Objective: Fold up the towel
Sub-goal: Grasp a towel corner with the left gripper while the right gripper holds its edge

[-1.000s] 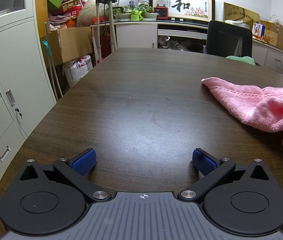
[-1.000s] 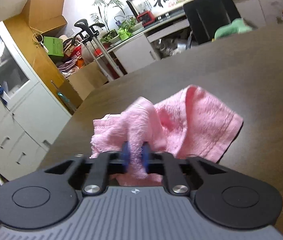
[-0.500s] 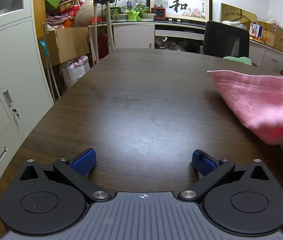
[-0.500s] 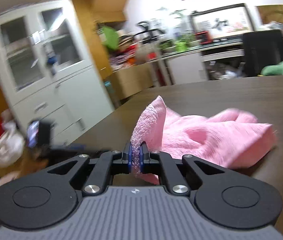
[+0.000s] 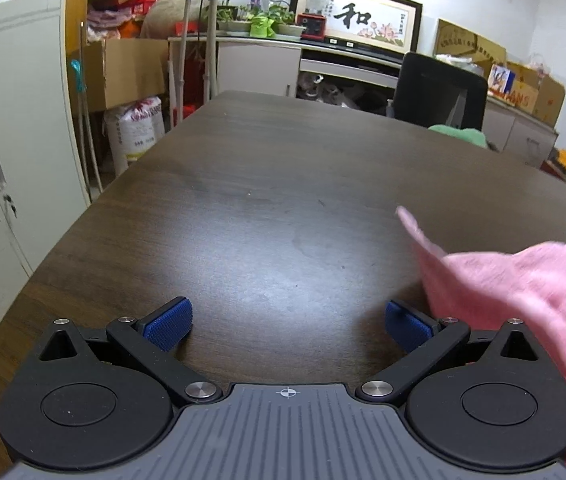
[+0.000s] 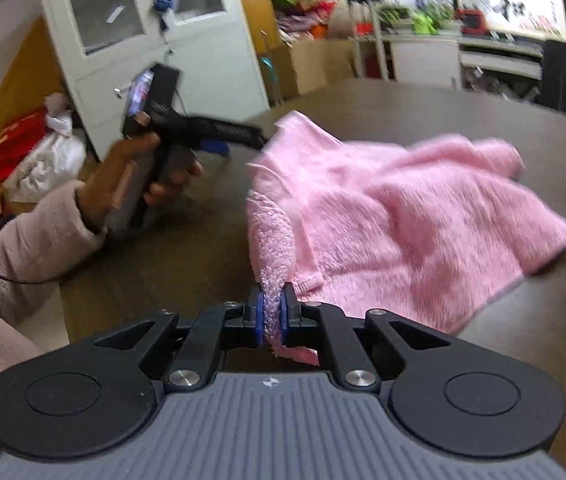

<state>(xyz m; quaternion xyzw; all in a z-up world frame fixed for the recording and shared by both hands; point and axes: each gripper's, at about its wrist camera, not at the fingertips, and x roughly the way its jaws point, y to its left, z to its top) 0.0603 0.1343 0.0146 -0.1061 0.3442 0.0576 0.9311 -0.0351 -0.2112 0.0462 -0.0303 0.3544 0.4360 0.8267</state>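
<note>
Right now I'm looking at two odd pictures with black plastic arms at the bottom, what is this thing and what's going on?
There is no robot. A person holds a hand-held claw in each hand, and each claw carries a camera that looks out along its two fingers.

In the left camera's picture, the left claw is open and holds nothing above the dark table.

In the right camera's picture, the right claw is shut on an edge of the pink towel. The person's other hand shows there too, holding the left claw.

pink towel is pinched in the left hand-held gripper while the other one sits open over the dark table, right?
Wrong side. The right wrist view shows the right hand-held gripper shut on the pink towel. The left hand-held gripper is the open one over the dark table, as the left wrist view shows.
</note>
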